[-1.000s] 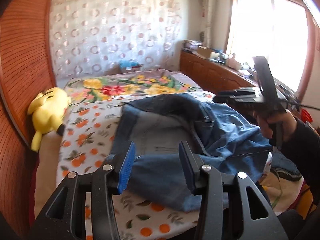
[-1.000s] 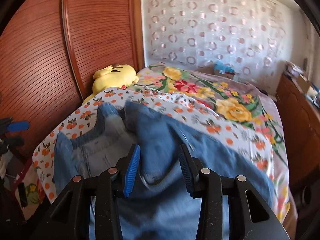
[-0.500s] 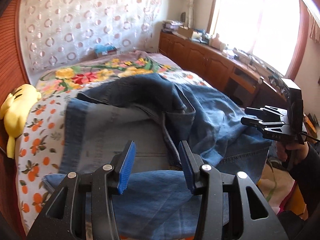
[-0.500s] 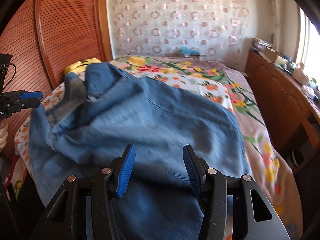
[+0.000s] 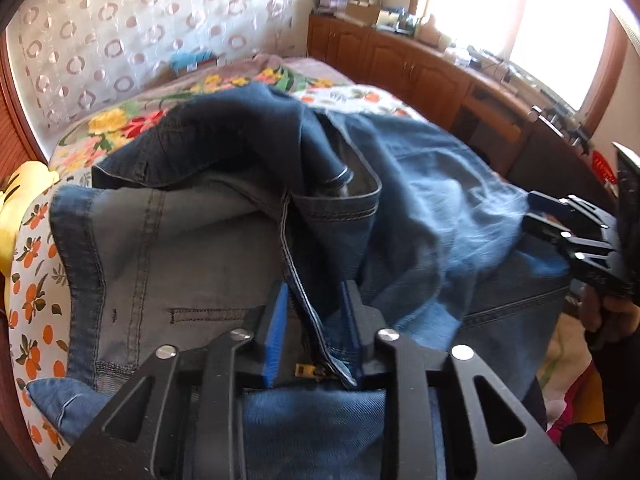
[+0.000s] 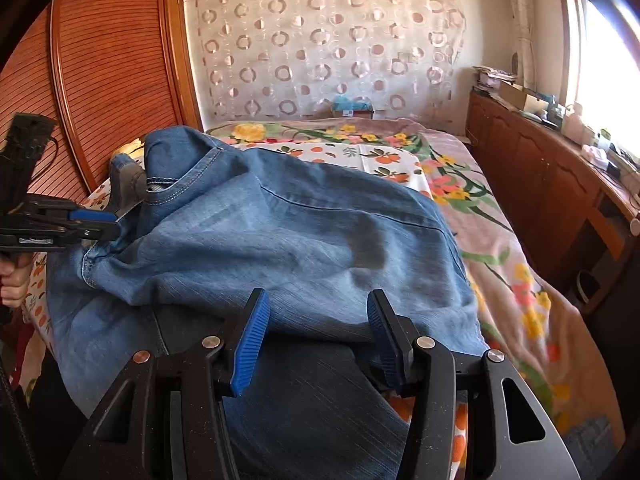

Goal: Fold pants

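Blue denim pants (image 5: 420,200) lie bunched on the bed, waistband open, grey inside showing. My left gripper (image 5: 314,332) straddles the zipper fly edge (image 5: 304,308); its jaws are partly closed and the blue pads do not visibly clamp the cloth. In the right wrist view it (image 6: 96,224) touches the waistband at the left. My right gripper (image 6: 316,336) is open over the denim (image 6: 300,240), which runs between its fingers. It shows at the right edge of the left wrist view (image 5: 560,220).
The bed carries an orange-print sheet (image 5: 36,288) and a floral blanket (image 6: 460,184). A yellow plush toy (image 5: 16,200) lies at the left. A wooden slatted headboard (image 6: 100,80) stands left; wooden cabinets (image 6: 552,168) run along the right under the window.
My left gripper has moved forward onto the pants' fly and narrowed. My right gripper has opened wider and the denim has settled lower on the bed.
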A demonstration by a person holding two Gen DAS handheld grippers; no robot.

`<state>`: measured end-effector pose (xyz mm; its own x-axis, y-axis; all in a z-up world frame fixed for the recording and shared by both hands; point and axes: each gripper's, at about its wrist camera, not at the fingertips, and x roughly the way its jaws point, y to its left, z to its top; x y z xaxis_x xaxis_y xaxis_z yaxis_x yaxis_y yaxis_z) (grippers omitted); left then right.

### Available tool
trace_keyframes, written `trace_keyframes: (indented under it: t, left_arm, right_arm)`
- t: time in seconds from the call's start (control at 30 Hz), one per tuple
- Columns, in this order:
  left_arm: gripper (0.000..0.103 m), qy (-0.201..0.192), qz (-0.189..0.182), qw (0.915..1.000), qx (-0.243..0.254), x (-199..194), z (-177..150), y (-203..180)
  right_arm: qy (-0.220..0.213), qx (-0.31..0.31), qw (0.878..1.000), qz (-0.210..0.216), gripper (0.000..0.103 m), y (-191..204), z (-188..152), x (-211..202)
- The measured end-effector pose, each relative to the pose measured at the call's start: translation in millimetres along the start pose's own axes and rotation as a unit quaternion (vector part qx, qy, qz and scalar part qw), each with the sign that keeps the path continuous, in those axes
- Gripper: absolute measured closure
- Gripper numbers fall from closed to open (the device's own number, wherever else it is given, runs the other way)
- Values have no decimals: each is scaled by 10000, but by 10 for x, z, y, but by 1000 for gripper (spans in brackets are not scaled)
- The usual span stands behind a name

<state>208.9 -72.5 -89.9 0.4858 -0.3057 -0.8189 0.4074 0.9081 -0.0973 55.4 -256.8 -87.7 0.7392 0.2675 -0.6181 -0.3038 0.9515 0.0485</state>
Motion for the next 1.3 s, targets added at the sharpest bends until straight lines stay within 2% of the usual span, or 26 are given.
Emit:
trace_keyframes:
  t: [0.1,0.17,0.23,0.3,0.47,0.57,0.73,0.87,0.93,1.0,1.07,1.3]
  left_arm:
    - [100,-26,-35,10000,15,-21,-23,22]
    - [100,-257,5,9996,75,-167,-35,42]
    - [101,-662,85,9978,-31,-417,-8,114]
    - [101,-1107,106,9935,-250,-723,41,260]
    - [101,-1734,269,9834,-464,-1244,94,499]
    - [101,-1647,272,9846,-511,-1304,-30,625]
    - [99,-1100,329,9916,-599,-1027,-370,744]
    - [96,-1048,355,9914,-706,-979,-450,790]
    - [88,-1133,367,9903,-721,-1028,-413,793]
    - [72,-1242,394,9891,-682,-1050,-346,840]
    - [65,-1305,416,9888,-598,-1026,-257,855]
    - [63,-1098,404,9922,-427,-644,239,985]
  right_arm:
    - [-14,23,10000,-4,50,-7,-36,-15]
    - [-19,49,10000,-10,50,-27,-50,-15]
    - [-38,90,10000,-2,50,-69,-47,-17]
    - [-49,143,9999,-11,50,-109,-50,-16]
    - [-99,223,9997,-71,49,-147,-29,-28]
    - [-141,247,9995,-99,49,-176,-37,-46]
    - [-123,301,9994,-144,48,-226,-73,-16]
    - [-89,326,9992,-194,48,-207,-72,21]
    - [-98,320,9992,-214,48,-195,-67,13]
    - [-113,336,9991,-221,48,-208,-63,-2]
    - [-128,360,9990,-236,47,-228,-61,-13]
    - [-171,360,9983,-431,43,-471,28,62]
